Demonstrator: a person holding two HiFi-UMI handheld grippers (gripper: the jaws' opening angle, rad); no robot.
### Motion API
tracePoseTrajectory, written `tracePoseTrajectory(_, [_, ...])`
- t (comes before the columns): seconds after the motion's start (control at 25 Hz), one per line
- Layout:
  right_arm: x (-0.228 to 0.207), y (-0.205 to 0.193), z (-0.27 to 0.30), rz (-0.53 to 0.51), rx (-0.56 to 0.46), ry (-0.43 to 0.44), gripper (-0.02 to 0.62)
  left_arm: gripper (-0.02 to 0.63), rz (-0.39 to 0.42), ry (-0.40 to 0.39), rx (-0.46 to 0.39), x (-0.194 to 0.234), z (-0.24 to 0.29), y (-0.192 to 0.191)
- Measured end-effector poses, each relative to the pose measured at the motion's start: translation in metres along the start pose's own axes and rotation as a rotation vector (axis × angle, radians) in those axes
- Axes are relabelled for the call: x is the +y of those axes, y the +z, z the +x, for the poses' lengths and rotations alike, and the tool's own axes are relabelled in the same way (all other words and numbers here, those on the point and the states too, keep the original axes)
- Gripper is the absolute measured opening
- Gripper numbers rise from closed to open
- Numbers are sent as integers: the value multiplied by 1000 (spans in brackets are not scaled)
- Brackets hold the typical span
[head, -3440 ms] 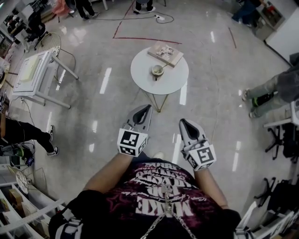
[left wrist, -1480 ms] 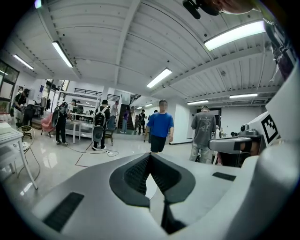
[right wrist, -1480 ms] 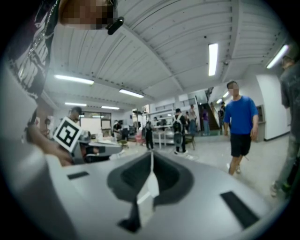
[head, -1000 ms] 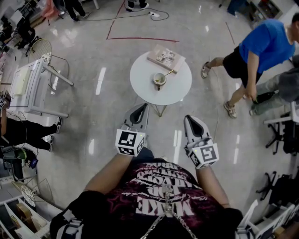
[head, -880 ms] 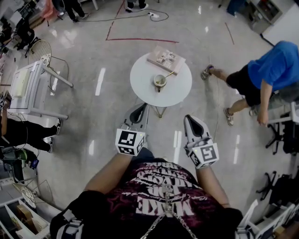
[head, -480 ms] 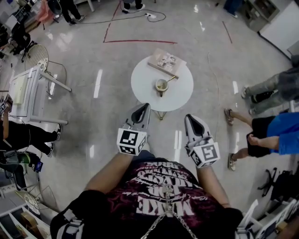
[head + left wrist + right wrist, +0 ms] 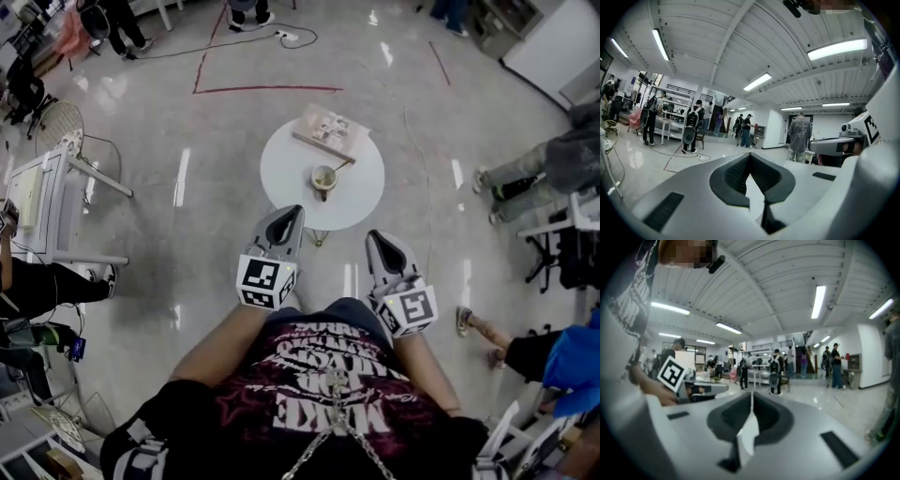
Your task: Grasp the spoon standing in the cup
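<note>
Holding the left gripper (image 7: pixel 290 214) and the right gripper (image 7: pixel 376 238) side by side, low before the torso, both pointing forward toward the round white table (image 7: pixel 286 169); keeping both well short of the cup (image 7: pixel 323 178) and touching nothing on the table; pressing the left fingers (image 7: pixel 732 176) together at the tips, as the left gripper view shows, with nothing caught in the dark hollow behind them; pressing the right fingers (image 7: pixel 769 417) together likewise in the right gripper view, the seam running shut up to the tip, clasping nothing.

Looking down in the head view on the cup sitting near the middle of the table; finding the spoon (image 7: pixel 339 167) standing in it, handle leaning up and to the right past the rim; finding a book (image 7: pixel 323 131) lying flat at the table's far edge, just beyond the cup and apart from it.

Taking in a glossy floor (image 7: pixel 187 244) around the table; a red tape line (image 7: pixel 267 90) beyond it; a white desk (image 7: pixel 42 183) well off to the left; a person's legs (image 7: pixel 525 169) at the right.
</note>
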State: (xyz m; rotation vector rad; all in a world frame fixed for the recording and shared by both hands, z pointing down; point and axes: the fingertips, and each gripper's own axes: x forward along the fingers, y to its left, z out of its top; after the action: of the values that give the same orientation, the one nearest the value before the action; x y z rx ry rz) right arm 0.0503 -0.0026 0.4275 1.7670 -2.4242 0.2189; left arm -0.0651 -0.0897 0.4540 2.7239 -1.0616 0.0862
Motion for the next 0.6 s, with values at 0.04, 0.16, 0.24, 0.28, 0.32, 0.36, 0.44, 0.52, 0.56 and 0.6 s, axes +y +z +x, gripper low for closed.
tracePoseTrajectory(0.04, [1, 0, 0, 1, 3, -2, 35, 25, -2, -3, -3, 1, 0, 1])
tracePoseTrajectory(0.16, [0, 3, 1, 10, -5, -11, 35, 25, 3, -7, -12, 3, 1, 4])
tracePoseTrajectory(0.24, [0, 3, 3, 9, -6, -12, 35, 25, 4, -7, -11, 4, 1, 4])
tracePoseTrajectory(0.28, [0, 2, 4, 10, -5, -11, 35, 25, 6, -7, -9, 5, 1, 4])
tracePoseTrajectory(0.32, [-1, 1, 6, 14, -3, -10, 35, 25, 10, -5, -6, 5, 1, 3])
tracePoseTrajectory(0.36, [-2, 0, 8, 19, -3, -7, 35, 25, 13, -2, -2, 7, 2, 2])
tracePoseTrajectory(0.44, [-6, -1, 14, 29, -4, 2, 35, 25, 14, 9, 5, 10, 4, 1])
tracePoseTrajectory(0.52, [-10, 0, 19, 31, -8, 12, 35, 25, 18, 23, 5, 13, 6, 2])
tracePoseTrajectory(0.56, [-12, 1, 21, 29, -11, 16, 35, 25, 20, 30, 5, 14, 6, 3])
tracePoseTrajectory(0.6, [-13, 3, 23, 27, -14, 18, 35, 25, 21, 36, 5, 14, 6, 3])
